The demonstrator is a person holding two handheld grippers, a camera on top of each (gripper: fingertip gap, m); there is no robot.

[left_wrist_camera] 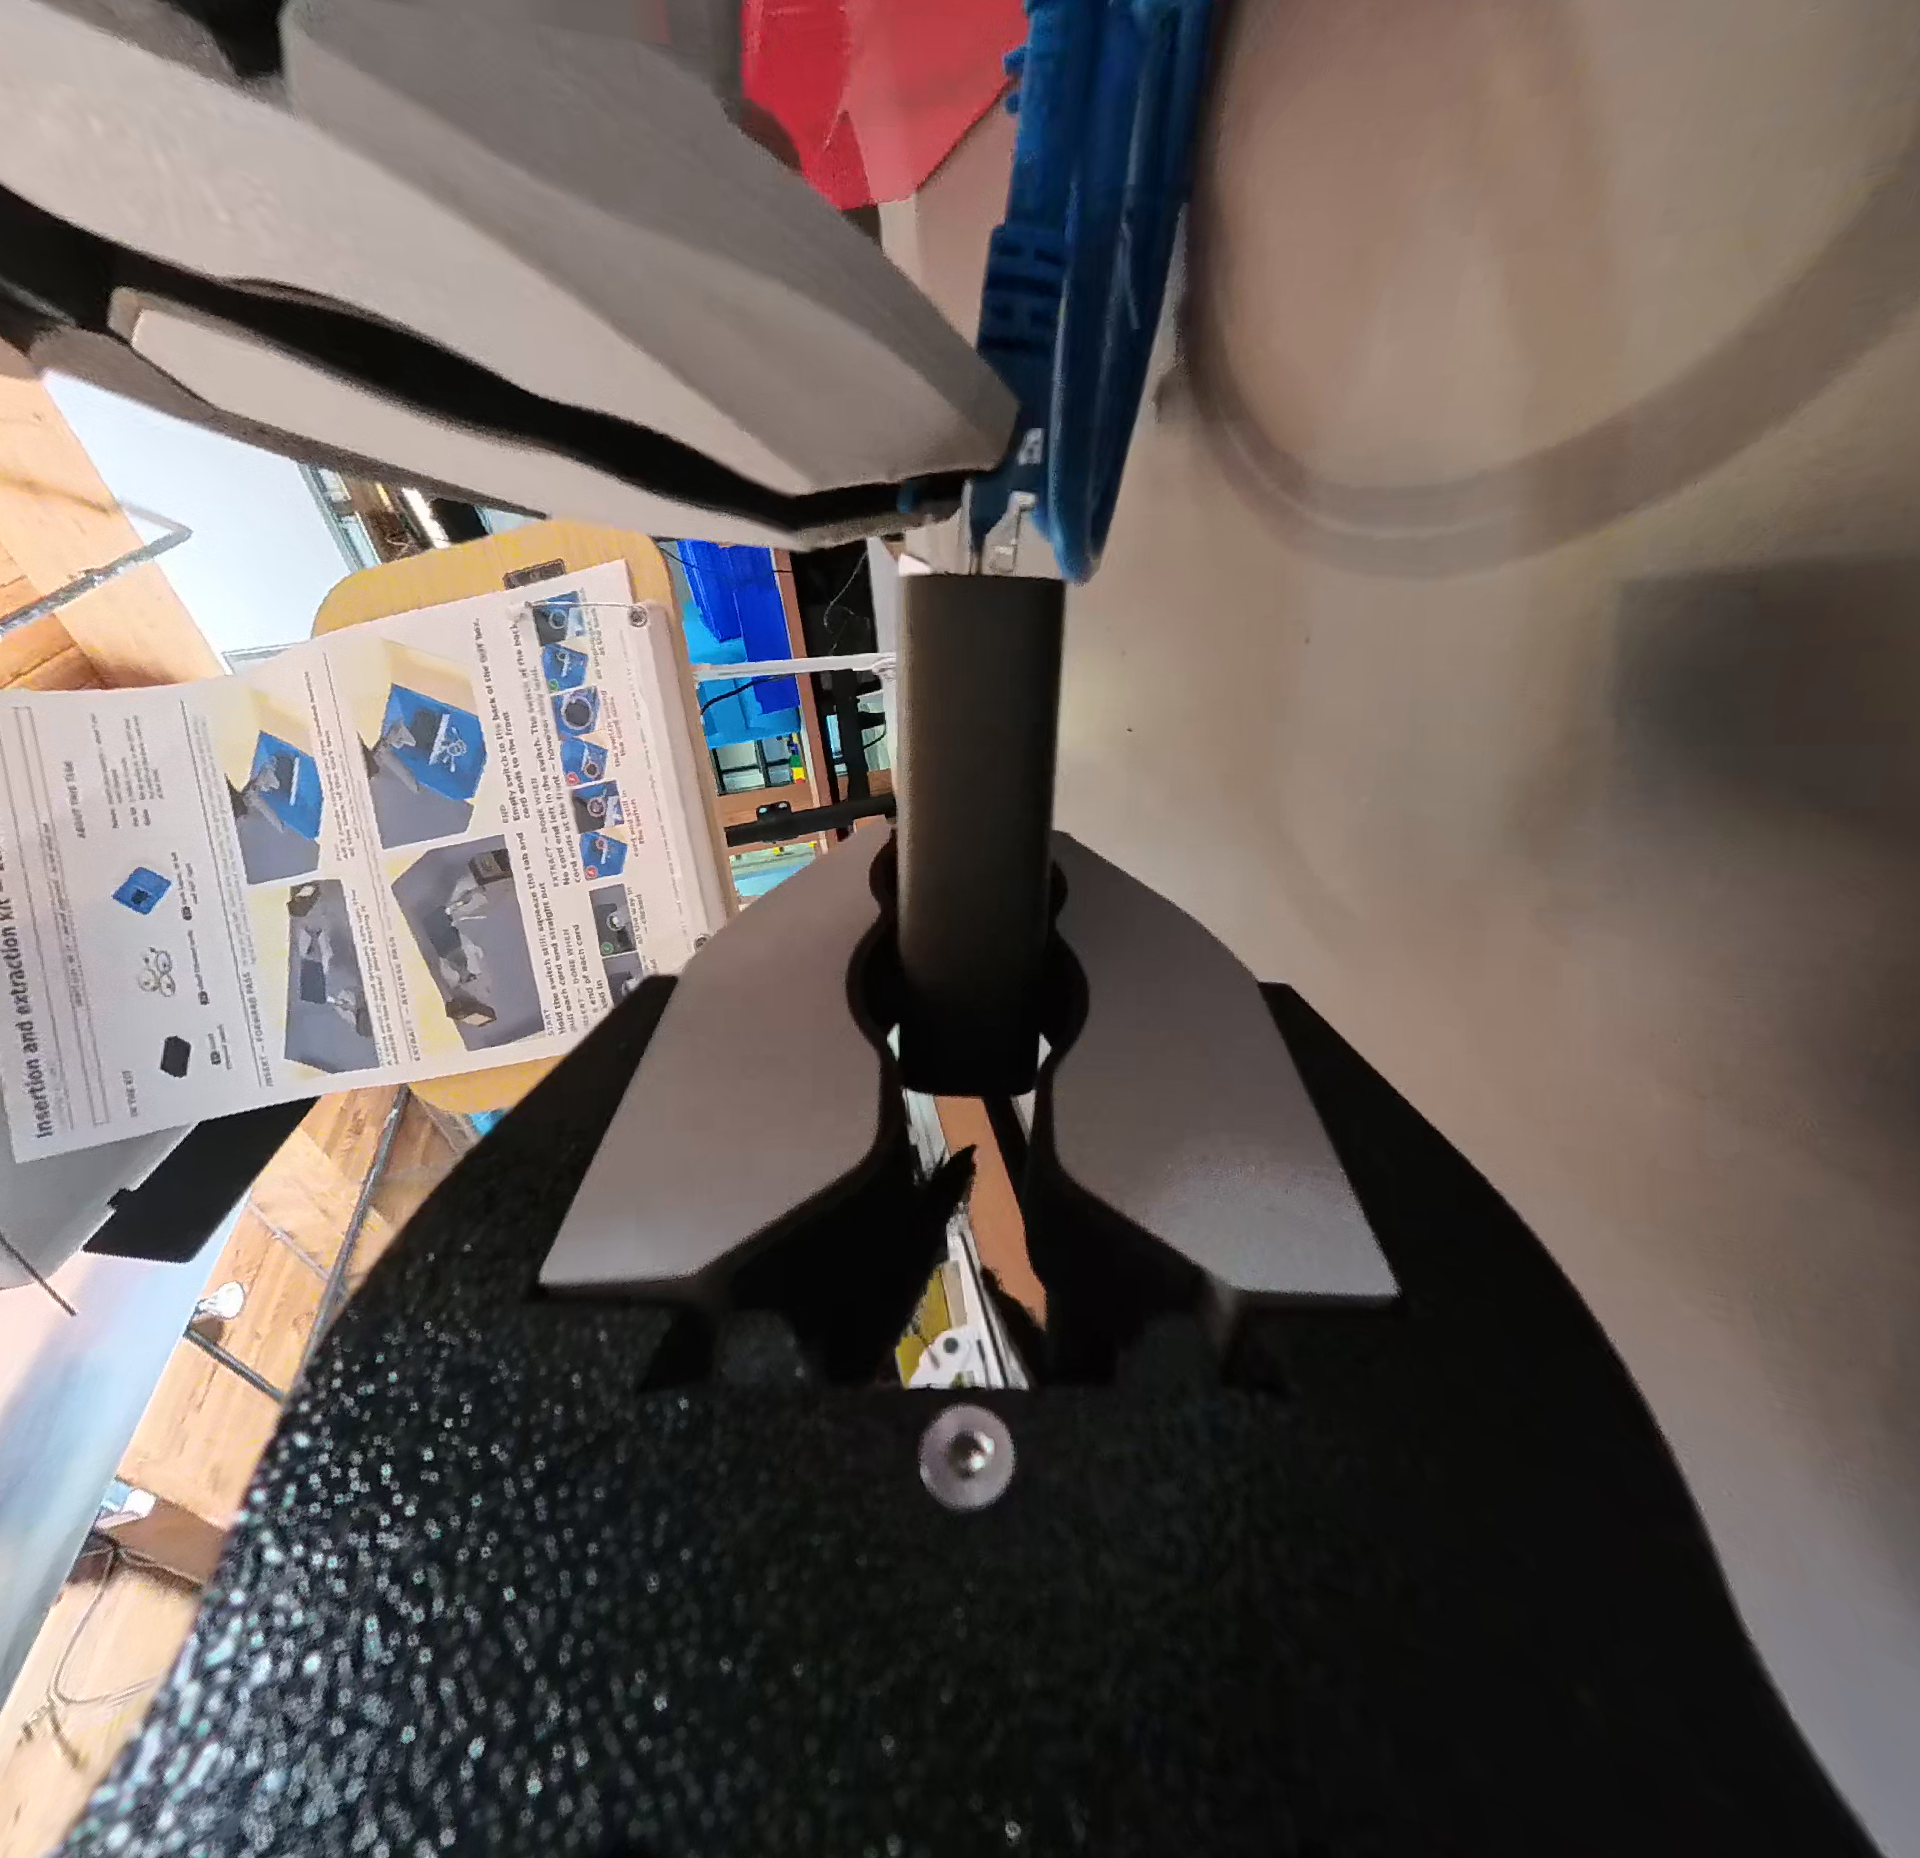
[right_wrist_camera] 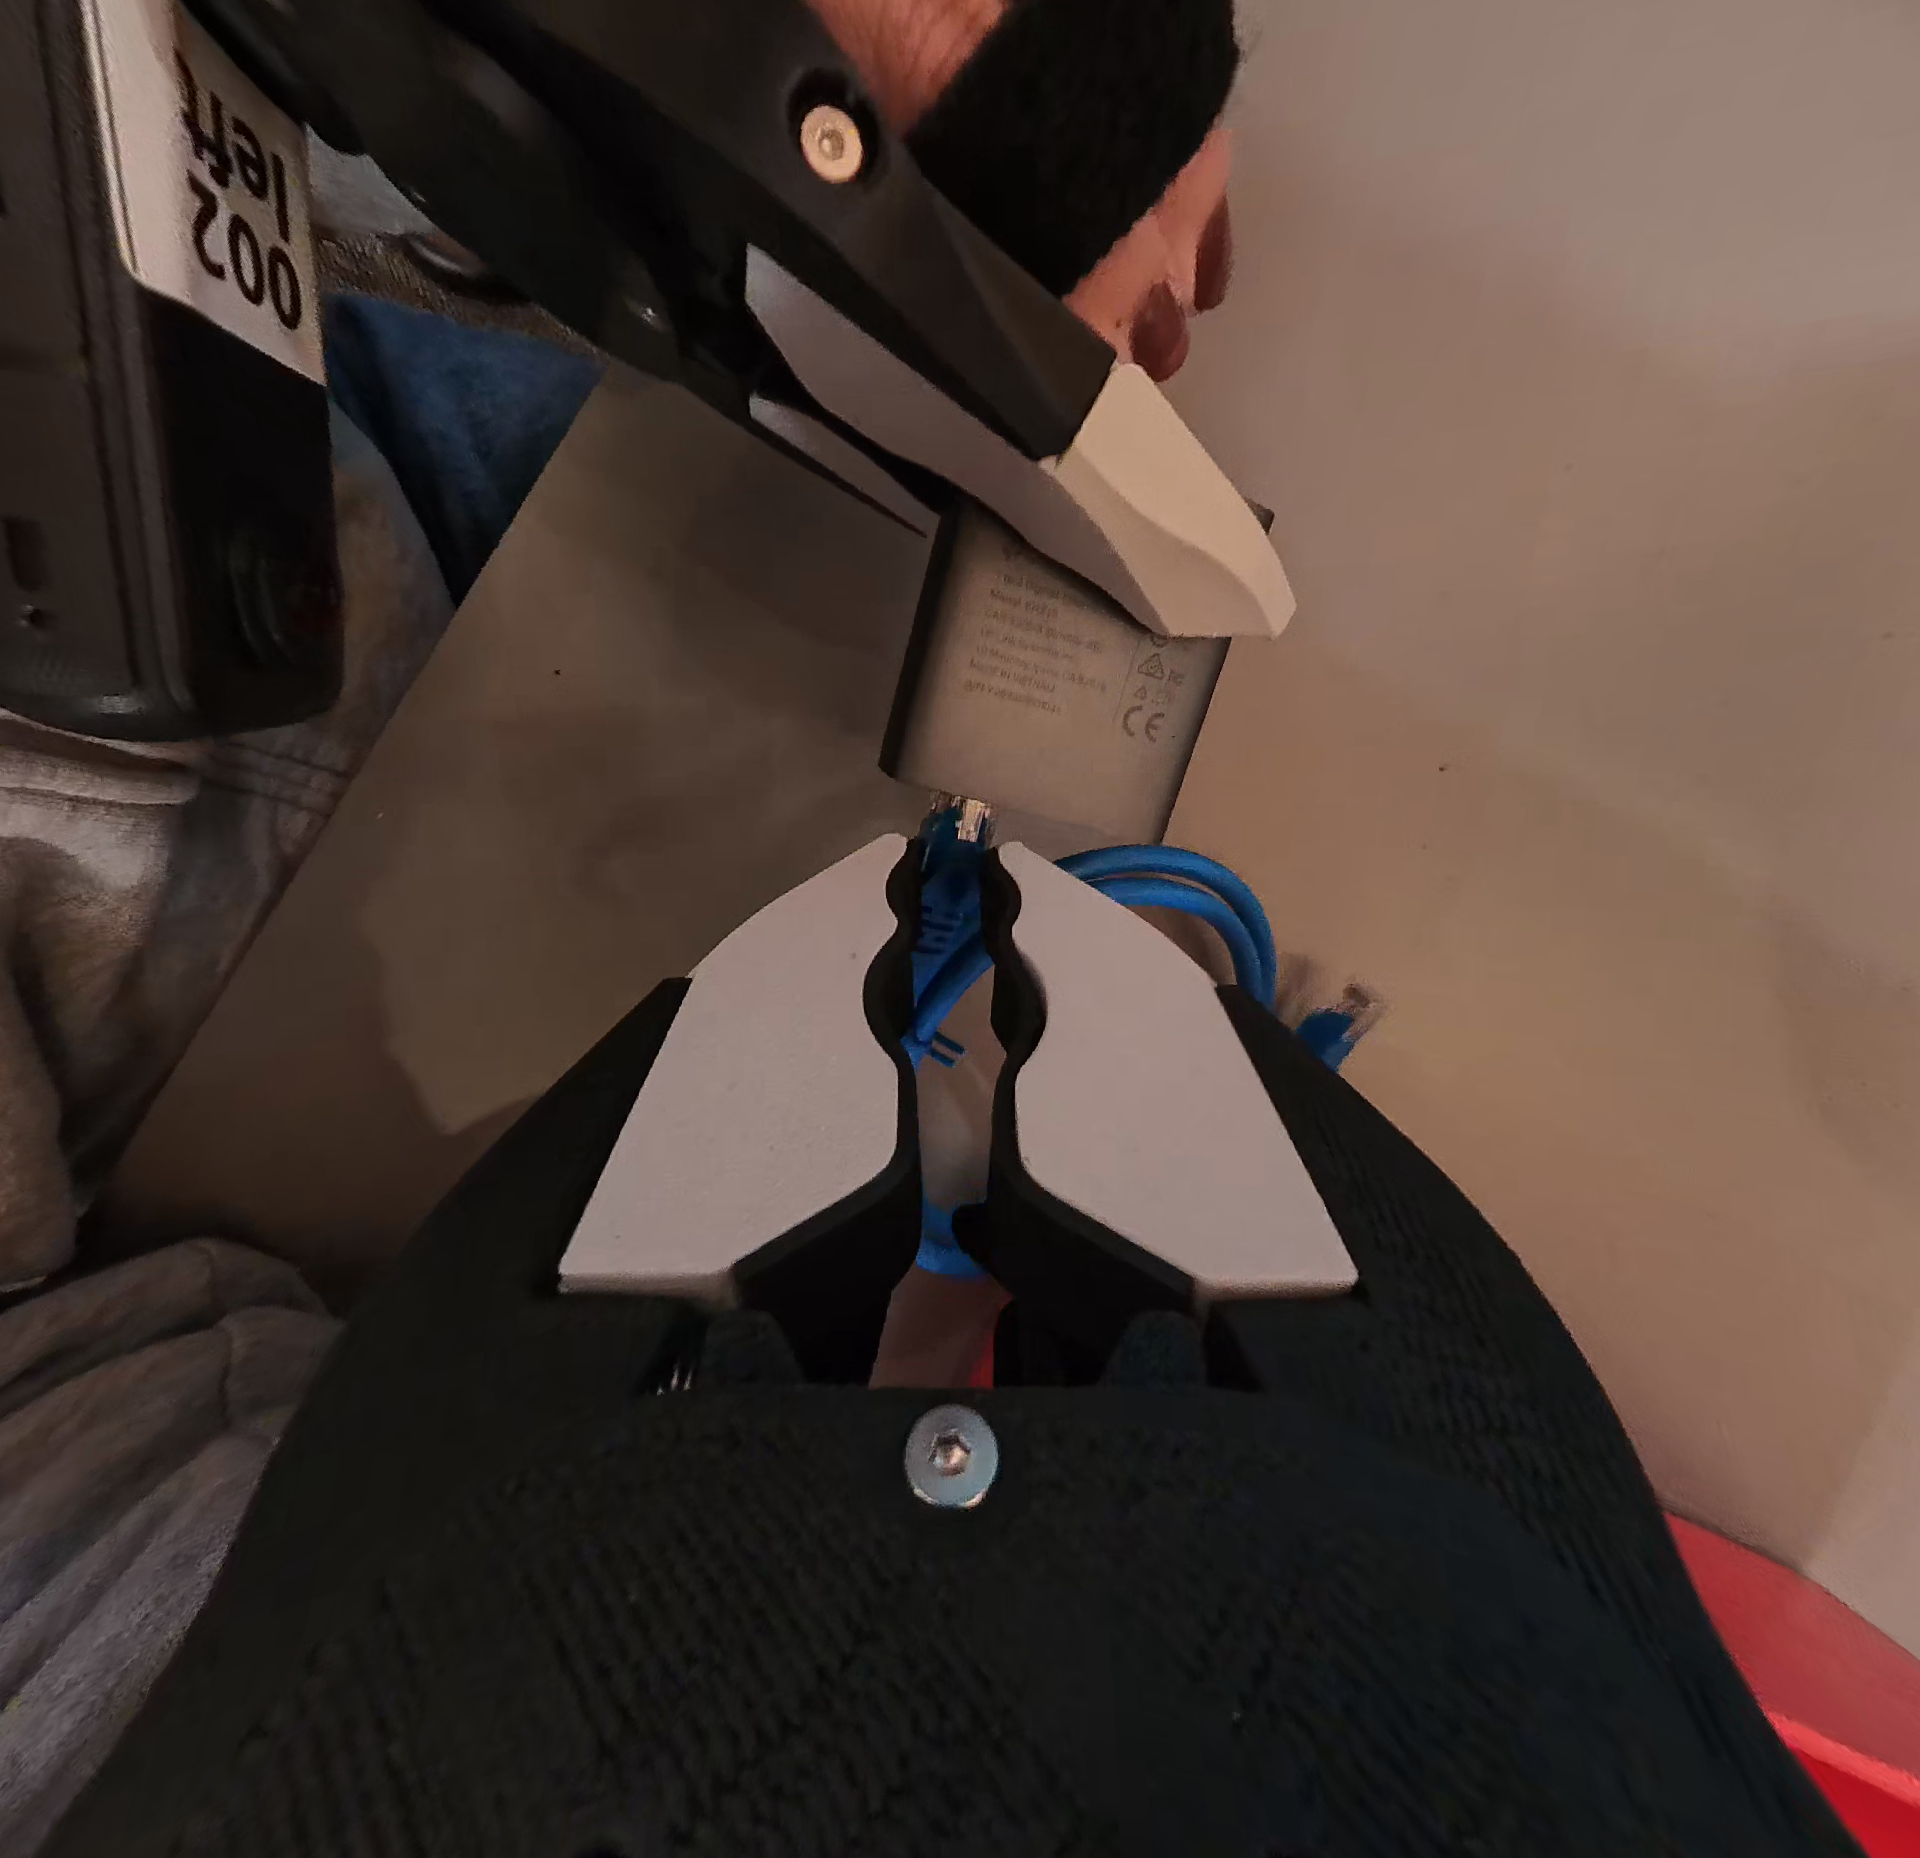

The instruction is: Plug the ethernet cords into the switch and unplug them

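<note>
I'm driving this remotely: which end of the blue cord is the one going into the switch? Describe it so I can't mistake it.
Find the small dark switch held off the pale table by the left gripper. Right below its lower edge, the right gripper pinches a blue ethernet plug, its clear tip meeting the switch. The cord's other plug lies free on the table to the right, beside the blue loops.

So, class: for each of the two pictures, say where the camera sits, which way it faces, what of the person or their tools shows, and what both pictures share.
Left wrist view: on the left tool, facing along its fingers, which clamp the dark switch; the right tool's fingers enter top left.
Right wrist view: on the right tool, facing the switch; its fingers grip the blue ethernet plug; a hand holds the left tool.
Shared: switch, blue cord, both tools.
</note>
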